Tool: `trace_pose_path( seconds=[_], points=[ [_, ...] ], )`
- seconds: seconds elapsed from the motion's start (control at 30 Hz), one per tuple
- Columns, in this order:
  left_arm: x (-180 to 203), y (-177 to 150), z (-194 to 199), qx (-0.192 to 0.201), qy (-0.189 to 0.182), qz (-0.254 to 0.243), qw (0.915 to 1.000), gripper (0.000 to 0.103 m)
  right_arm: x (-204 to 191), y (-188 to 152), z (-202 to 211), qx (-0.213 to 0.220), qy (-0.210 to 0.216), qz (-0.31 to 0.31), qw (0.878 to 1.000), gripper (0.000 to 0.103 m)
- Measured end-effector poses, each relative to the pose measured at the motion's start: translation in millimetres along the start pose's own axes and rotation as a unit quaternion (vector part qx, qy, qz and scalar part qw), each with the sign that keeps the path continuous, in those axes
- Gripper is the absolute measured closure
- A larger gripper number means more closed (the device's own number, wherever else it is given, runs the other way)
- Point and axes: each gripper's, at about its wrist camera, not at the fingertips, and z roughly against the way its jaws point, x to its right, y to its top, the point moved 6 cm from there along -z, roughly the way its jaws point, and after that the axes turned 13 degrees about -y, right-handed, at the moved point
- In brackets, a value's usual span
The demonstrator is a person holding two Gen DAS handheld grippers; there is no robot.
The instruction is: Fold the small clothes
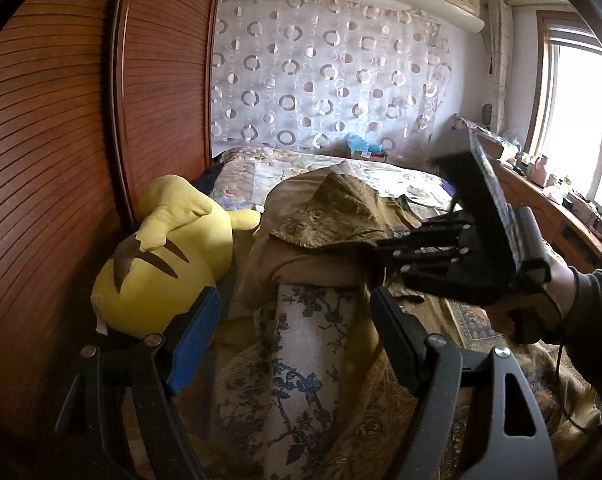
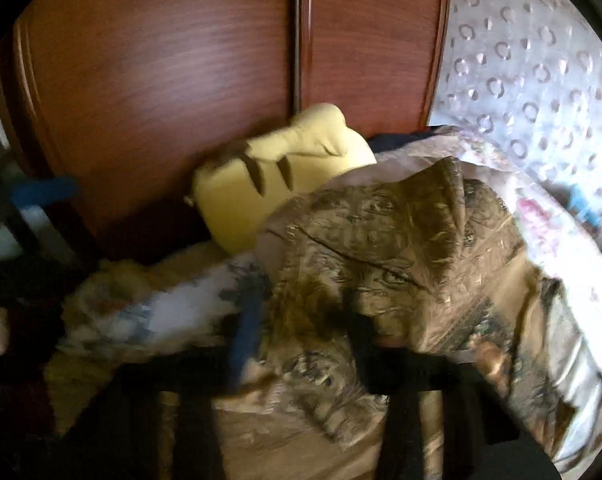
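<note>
A white cloth with a blue flower print (image 1: 301, 360) lies on the bed, between the spread fingers of my left gripper (image 1: 297, 312), which is open. A brown patterned cloth (image 1: 333, 212) is bunched just beyond it. My right gripper shows in the left wrist view (image 1: 385, 256), its fingers reaching into the brown cloth from the right. In the blurred right wrist view the brown cloth (image 2: 401, 264) fills the space between and over the right gripper's fingers (image 2: 301, 344); whether the jaws pinch it cannot be told. The white cloth (image 2: 173, 304) lies to the left there.
A yellow plush toy (image 1: 161, 264) lies at the left against a wooden wardrobe (image 1: 61, 160). A floral bedspread (image 1: 381, 176) covers the bed behind. A wooden sideboard with small items (image 1: 561, 208) runs under the window at the right.
</note>
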Motion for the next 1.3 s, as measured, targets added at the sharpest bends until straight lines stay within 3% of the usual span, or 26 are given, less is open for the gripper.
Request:
trace_pose_path(
  seconds=[0.07, 0.2, 0.47, 0.5, 0.57, 0.63, 0.8, 1.07, 1.3],
  points=[
    [1.2, 0.1, -2.1, -0.002, -0.001, -0.001, 1.0000, 0.026, 5.8, 4.7, 3.6, 0.017, 0.015, -0.022, 1.000, 0.094],
    [8.3, 0.7, -8.1, -0.005, -0.007, -0.005, 1.0000, 0.026, 47.4, 0.9, 17.3, 0.046, -0.020, -0.088, 0.995, 0.094],
    [26.5, 1.7, -21.0, -0.015, -0.017, -0.021, 0.9995, 0.026, 105.4, -39.5, 22.3, 0.018, -0.085, -0.161, 0.983, 0.093],
    [28.4, 2.6, -22.8, -0.016, -0.018, -0.021, 0.9995, 0.026, 111.3, -46.5, 22.1, 0.007, -0.098, -0.164, 0.982, 0.090],
    [32.1, 3.8, -26.6, -0.017, -0.022, -0.022, 0.9994, 0.026, 114.3, -53.4, 26.1, 0.003, -0.098, -0.167, 0.981, 0.071],
    [35.0, 4.5, -30.7, -0.019, -0.025, -0.024, 0.9992, 0.026, 117.4, -59.1, 30.9, 0.005, -0.096, -0.167, 0.981, 0.067],
    [42.5, 6.1, -44.1, -0.029, -0.031, -0.029, 0.9987, 0.026, 120.4, -66.4, 47.5, 0.013, -0.092, -0.168, 0.981, 0.064],
    [62.0, 2.0, -58.9, -0.038, -0.053, -0.031, 0.9974, 0.026, 124.0, -105.5, 76.9, 0.017, -0.089, -0.171, 0.981, 0.064],
    [91.2, 0.9, -73.1, -0.045, -0.075, -0.045, 0.9952, 0.026, 147.4, -158.0, 117.3, 0.015, -0.140, -0.188, 0.972, 0.064]
  ],
)
